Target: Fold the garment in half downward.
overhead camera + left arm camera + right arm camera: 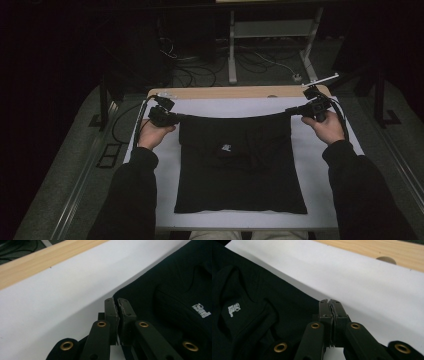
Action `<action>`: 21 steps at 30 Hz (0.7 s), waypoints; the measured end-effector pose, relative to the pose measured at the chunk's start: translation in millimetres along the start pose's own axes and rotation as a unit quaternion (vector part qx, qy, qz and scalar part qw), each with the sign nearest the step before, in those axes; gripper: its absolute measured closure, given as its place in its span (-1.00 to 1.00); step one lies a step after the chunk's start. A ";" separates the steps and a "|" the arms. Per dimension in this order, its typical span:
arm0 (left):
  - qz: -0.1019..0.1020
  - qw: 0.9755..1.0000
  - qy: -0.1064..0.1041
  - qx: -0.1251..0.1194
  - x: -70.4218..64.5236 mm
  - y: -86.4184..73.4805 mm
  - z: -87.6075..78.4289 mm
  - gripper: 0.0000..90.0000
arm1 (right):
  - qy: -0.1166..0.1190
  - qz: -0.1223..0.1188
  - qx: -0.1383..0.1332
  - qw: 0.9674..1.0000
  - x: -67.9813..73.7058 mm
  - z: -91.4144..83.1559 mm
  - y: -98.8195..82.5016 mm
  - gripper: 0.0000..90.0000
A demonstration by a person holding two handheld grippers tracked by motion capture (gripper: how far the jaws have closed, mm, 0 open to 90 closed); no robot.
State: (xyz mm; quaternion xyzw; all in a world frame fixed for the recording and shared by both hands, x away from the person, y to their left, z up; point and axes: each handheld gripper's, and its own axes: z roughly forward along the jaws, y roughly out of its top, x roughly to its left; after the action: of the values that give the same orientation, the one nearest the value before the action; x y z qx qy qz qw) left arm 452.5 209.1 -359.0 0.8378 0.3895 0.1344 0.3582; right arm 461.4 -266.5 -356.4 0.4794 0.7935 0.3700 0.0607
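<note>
Black garment [240, 170] held up along its far edge by both tongs over the white-covered tabletop [315, 165].

Left tongs [176, 118], in the person's left hand [152, 134], are pinched tight on the garment's far left corner; in the left gripper view the two pads [111, 311] meet with dark cloth [160, 290] caught between them. From there the far edge runs as a taut, slightly sagging band across to the right tongs [292, 111], gripped by the right hand [327, 127], whose jaws are likewise clamped on the fabric [274, 302]. The rest of the garment lies flat toward the person, its small white logo [226, 147] near the middle. A wooden strip [225, 92] borders the tabletop's far side.
</note>
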 end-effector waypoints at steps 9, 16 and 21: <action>-0.004 1.000 0.002 -0.020 5.1 8.5 -5.3 0.91 | -0.008 0.000 -0.011 1.000 -4.0 -2.6 9.2 0.93; -0.018 0.999 -0.003 -0.041 8.8 10.2 -9.8 0.91 | -0.014 -0.006 -0.021 1.000 -4.5 -3.6 14.6 0.93; -0.016 0.999 0.002 -0.034 11.6 9.9 -4.3 0.90 | -0.021 -0.018 -0.020 0.999 -3.7 -0.6 20.4 0.93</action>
State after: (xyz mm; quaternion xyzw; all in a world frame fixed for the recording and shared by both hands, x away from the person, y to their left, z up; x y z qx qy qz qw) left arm 463.5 215.6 -349.6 0.8186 0.3989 0.1437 0.3875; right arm 477.7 -264.3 -343.7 0.4713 0.7929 0.3747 0.0938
